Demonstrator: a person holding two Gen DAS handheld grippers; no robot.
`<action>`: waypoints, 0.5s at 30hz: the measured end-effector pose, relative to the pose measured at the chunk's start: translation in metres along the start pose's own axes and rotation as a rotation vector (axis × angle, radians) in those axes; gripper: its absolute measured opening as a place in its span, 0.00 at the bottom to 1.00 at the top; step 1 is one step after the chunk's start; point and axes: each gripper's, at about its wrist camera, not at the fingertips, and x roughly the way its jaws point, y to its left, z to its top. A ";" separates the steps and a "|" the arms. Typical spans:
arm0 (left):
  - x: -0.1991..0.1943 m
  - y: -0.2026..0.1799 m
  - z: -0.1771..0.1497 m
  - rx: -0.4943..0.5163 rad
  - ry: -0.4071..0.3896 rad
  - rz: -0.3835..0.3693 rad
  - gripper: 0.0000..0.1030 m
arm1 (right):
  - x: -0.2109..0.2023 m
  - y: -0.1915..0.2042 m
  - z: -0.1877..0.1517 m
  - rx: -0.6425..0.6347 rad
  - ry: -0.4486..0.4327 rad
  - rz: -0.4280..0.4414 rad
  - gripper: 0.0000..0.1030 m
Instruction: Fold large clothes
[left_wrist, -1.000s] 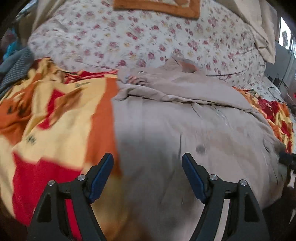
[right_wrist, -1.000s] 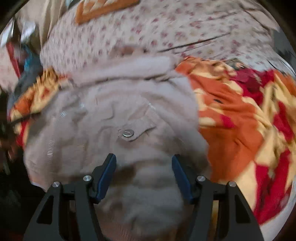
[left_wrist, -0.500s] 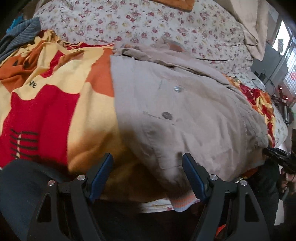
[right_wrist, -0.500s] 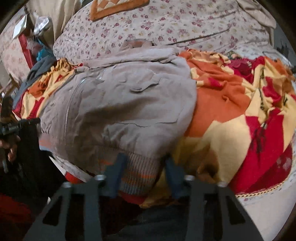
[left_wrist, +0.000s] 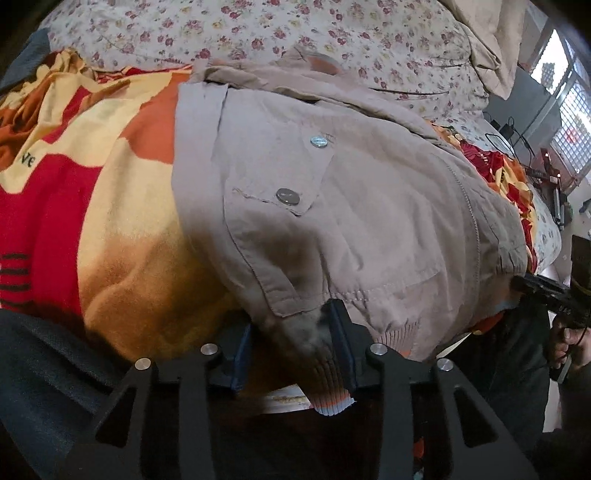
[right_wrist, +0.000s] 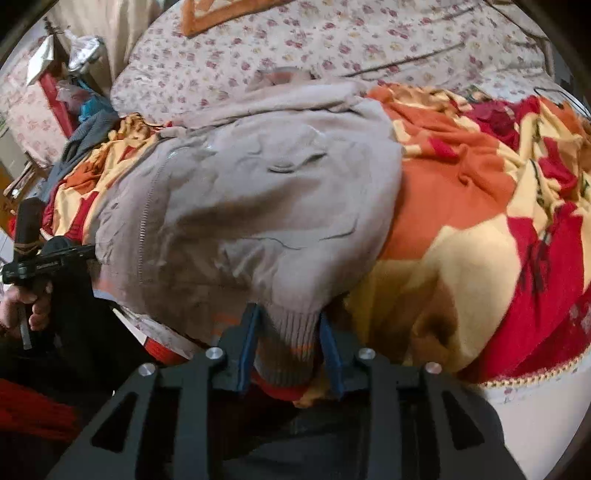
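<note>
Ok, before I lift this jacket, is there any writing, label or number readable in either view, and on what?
"ve": dark letters on the blanket, the end of a word cut off by a fold.
Snap buttons on the jacket: embossing too small to read.
Other gripper's bar in the right view: light lettering, too blurred to read.
Nothing else legible.

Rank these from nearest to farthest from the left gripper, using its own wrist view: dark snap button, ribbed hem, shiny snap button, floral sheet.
1. ribbed hem, between the closing jaws of the left gripper.
2. dark snap button, on the pocket flap.
3. shiny snap button, just beyond.
4. floral sheet, along the top.
</note>
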 end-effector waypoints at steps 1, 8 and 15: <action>-0.005 -0.001 0.000 0.009 -0.020 -0.003 0.00 | -0.004 0.002 0.000 -0.009 -0.020 0.017 0.14; -0.075 -0.001 0.009 0.060 -0.189 -0.087 0.00 | -0.054 0.012 -0.008 -0.038 -0.139 0.144 0.09; -0.150 -0.006 0.003 0.162 -0.279 -0.146 0.00 | -0.123 0.053 -0.010 -0.205 -0.258 0.251 0.08</action>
